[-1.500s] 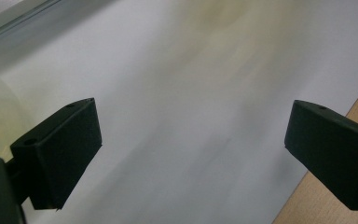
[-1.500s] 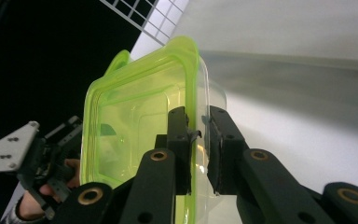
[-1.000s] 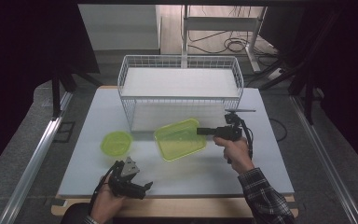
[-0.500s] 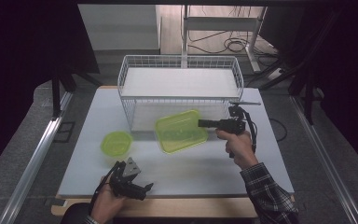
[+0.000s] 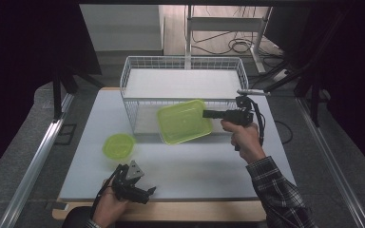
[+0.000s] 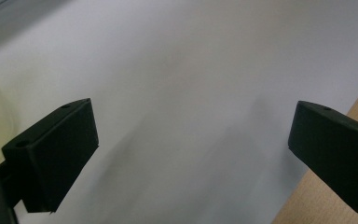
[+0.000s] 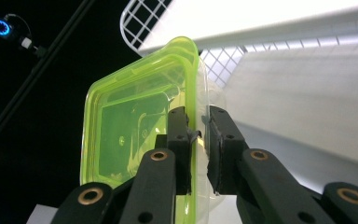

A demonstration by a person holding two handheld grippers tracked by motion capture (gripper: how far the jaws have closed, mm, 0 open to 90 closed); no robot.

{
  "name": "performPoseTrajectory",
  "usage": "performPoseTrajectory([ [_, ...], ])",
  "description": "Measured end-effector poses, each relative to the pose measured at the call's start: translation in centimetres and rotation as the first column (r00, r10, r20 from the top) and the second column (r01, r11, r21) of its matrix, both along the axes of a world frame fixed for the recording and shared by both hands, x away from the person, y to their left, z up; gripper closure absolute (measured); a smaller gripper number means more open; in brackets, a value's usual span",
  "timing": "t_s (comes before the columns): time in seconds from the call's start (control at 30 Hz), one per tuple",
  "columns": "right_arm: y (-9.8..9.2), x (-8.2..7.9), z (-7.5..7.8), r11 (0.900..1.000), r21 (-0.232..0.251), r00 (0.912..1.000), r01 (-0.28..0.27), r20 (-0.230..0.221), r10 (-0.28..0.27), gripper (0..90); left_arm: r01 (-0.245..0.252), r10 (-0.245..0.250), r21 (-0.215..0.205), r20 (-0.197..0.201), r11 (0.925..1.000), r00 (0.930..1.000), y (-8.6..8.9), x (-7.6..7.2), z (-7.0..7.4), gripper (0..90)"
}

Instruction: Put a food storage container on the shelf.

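A square lime-green plastic container [image 5: 184, 121] hangs in the air in front of the white wire basket [image 5: 182, 64]. My right gripper [image 5: 206, 114] is shut on the container's right rim and holds it tilted. In the right gripper view the container [image 7: 135, 126] stands on edge with its rim pinched in my right gripper [image 7: 197, 130]. A small round lime-green bowl [image 5: 118, 145] sits on the white table at the left. My left gripper [image 5: 148, 192] rests low near the table's front edge, open, with nothing between its fingers [image 6: 51, 149].
The white table top [image 5: 190, 166] has a wooden front edge [image 6: 335, 196]. Black cables [image 5: 261, 123] trail from the right gripper. A metal rail [image 5: 38, 156] runs along the left, and dark stands and cables lie behind the basket.
My right gripper has lifted the green container off the table and carried it up and back toward the basket's front wall. The left gripper has stayed in place.
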State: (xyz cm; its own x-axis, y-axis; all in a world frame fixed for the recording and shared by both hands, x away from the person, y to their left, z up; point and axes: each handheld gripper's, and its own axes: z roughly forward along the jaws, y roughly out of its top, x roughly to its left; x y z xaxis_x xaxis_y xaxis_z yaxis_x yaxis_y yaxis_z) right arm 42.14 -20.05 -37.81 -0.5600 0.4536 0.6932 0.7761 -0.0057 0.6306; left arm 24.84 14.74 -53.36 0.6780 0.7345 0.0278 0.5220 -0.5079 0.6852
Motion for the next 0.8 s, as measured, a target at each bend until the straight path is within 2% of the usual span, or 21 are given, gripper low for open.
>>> performPoseTrajectory([
  [0.33, 0.0, 1.2, 2.5, 0.999, 0.017, 0.9985, 0.047, 0.026, -0.047, 80.1, 0.003, -0.003, 0.008, -0.006, 1.0000, 1.0000, -0.1, 0.0, -0.1, 1.3],
  [0.57, 0.2, 2.1, 3.8, 0.997, 0.010, 0.9957, 0.079, 0.046, -0.080, 80.1, 0.002, -0.002, 0.010, -0.008, 0.9999, 1.0000, -0.1, 0.1, -0.1, 1.4],
  [0.8, 0.6, 3.3, 5.3, 0.991, 0.006, 0.9884, 0.132, 0.075, -0.132, 80.2, 0.002, -0.002, 0.012, -0.011, 0.9999, 0.9999, -0.1, 0.1, -0.1, 1.3],
])
